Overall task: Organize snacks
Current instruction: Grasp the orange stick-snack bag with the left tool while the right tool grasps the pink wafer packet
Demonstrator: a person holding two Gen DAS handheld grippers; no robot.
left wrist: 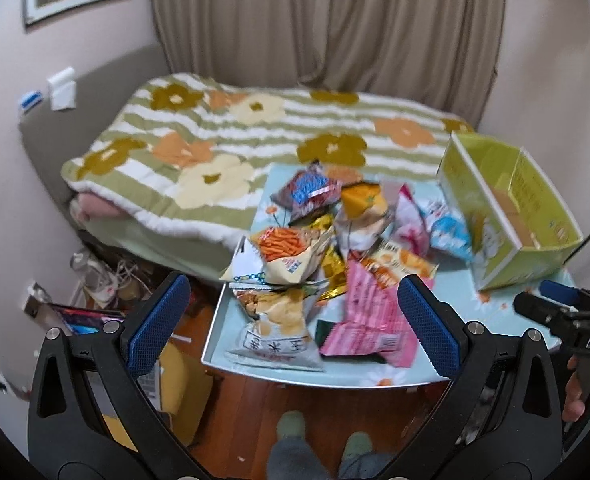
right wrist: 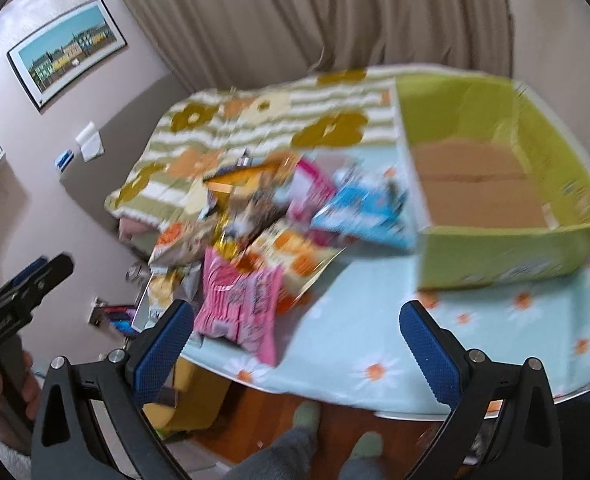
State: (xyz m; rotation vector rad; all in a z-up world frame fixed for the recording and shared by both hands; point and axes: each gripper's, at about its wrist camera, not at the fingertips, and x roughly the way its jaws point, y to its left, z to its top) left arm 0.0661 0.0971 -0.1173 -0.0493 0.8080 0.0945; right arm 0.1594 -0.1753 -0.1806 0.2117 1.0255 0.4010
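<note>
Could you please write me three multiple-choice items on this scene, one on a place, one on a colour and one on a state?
1. Where does the box stand relative to the snack pile?
A. on the pile's right
B. on the pile's left
C. on the bed

2. What colour are the box's outer walls?
A. red
B. yellow-green
C. black

3. How do the left gripper and right gripper stand?
A. both shut on packets
B. one open, one shut
C. both open, holding nothing

Key: 1 A, the box sits on the table right of the packets. 2 B, its walls show yellow-green in both views. 3 C, both sets of jaws are spread with nothing between them.
</note>
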